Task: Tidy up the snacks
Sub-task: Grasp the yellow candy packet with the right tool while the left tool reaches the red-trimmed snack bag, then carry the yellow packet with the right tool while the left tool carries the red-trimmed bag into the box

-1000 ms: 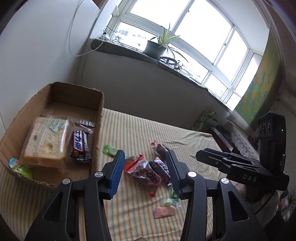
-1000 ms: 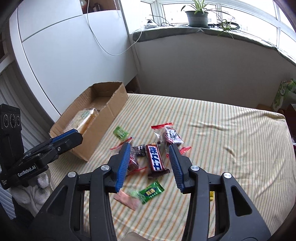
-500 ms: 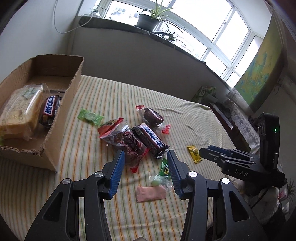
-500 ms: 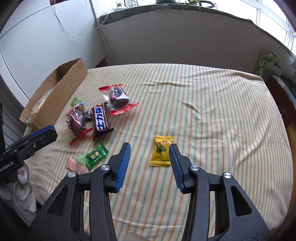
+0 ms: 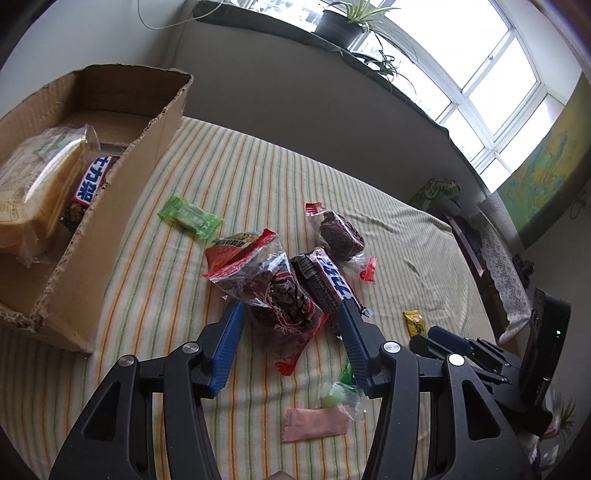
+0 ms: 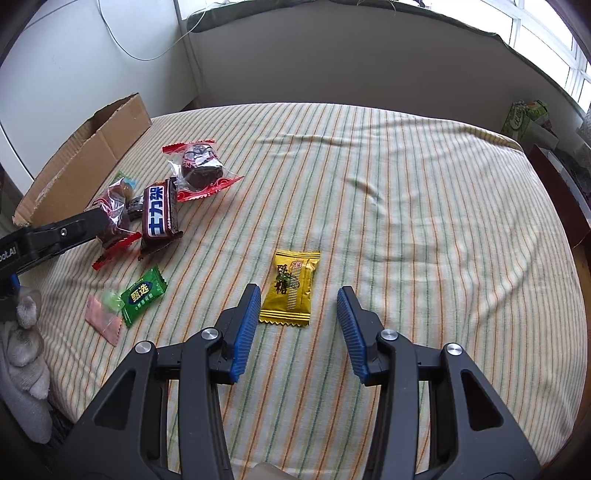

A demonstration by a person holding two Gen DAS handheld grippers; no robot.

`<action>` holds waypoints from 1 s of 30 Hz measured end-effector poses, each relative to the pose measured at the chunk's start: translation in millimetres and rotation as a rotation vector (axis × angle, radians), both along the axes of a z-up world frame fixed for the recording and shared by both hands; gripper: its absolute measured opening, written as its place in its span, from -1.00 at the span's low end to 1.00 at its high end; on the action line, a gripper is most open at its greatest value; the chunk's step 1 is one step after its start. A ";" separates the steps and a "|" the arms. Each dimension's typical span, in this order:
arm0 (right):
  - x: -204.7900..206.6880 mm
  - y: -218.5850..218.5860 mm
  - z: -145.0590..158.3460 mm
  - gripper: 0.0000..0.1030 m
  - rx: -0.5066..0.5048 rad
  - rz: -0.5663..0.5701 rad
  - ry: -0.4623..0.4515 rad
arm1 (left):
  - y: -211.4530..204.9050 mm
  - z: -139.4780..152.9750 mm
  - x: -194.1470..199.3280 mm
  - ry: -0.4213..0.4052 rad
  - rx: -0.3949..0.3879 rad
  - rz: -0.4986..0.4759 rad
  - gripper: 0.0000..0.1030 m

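Note:
My left gripper (image 5: 290,314) is open, its fingers on either side of a clear red-edged bag of dark snacks (image 5: 275,290) on the striped cloth. A Snickers bar (image 5: 328,282) lies just right of it, with another red-edged dark cake (image 5: 338,232) behind. My right gripper (image 6: 297,301) is open just short of a yellow candy packet (image 6: 290,286). The cardboard box (image 5: 122,173) at the left holds a bread pack (image 5: 33,184) and a Snickers bar (image 5: 92,177). The left gripper's finger also shows in the right wrist view (image 6: 70,230).
A light green candy (image 5: 190,218) lies near the box. A green packet (image 6: 144,295) and a pink sachet (image 6: 103,319) lie near the front edge. A wall and window sill with a potted plant (image 5: 343,22) stand behind. The table edge drops off at the right.
Both grippers have moved forward and down. The left one now straddles the red-edged snack bag; the right one has closed in on the yellow candy packet. Both stay open.

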State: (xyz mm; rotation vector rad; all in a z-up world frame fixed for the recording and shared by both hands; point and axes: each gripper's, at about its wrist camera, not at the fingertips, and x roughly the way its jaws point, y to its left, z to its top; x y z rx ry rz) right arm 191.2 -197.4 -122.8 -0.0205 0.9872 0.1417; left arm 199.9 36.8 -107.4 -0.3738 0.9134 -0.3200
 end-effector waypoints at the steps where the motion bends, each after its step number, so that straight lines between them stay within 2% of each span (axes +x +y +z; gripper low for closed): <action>1: 0.5 0.2 -0.3 -0.12 0.001 0.002 0.000 | -2.2 -0.3 1.3 -0.004 0.021 0.004 0.00; 8: 1.1 5.2 -2.6 -0.12 -0.033 0.024 -0.014 | -16.2 -6.2 3.1 -0.013 0.108 -0.004 -0.02; 13: 0.9 6.1 -3.1 -0.13 -0.045 0.034 -0.017 | -21.8 -4.1 -1.0 -0.039 0.153 -0.024 -0.20; 15: 1.6 7.2 -3.2 -0.16 -0.052 0.040 -0.017 | -21.9 -3.8 -0.7 -0.041 0.156 -0.026 -0.21; 20: 3.1 13.3 -2.1 -0.46 -0.069 0.063 -0.015 | -19.3 -3.4 -0.1 -0.043 0.156 -0.025 -0.22; 24: 1.9 18.8 -2.1 -0.48 -0.105 0.073 -0.028 | -17.0 -2.3 -0.5 -0.046 0.151 -0.028 -0.24; 30: -0.8 14.2 0.4 -0.48 -0.077 0.061 -0.027 | -11.8 5.3 -5.8 -0.073 0.141 -0.023 -0.25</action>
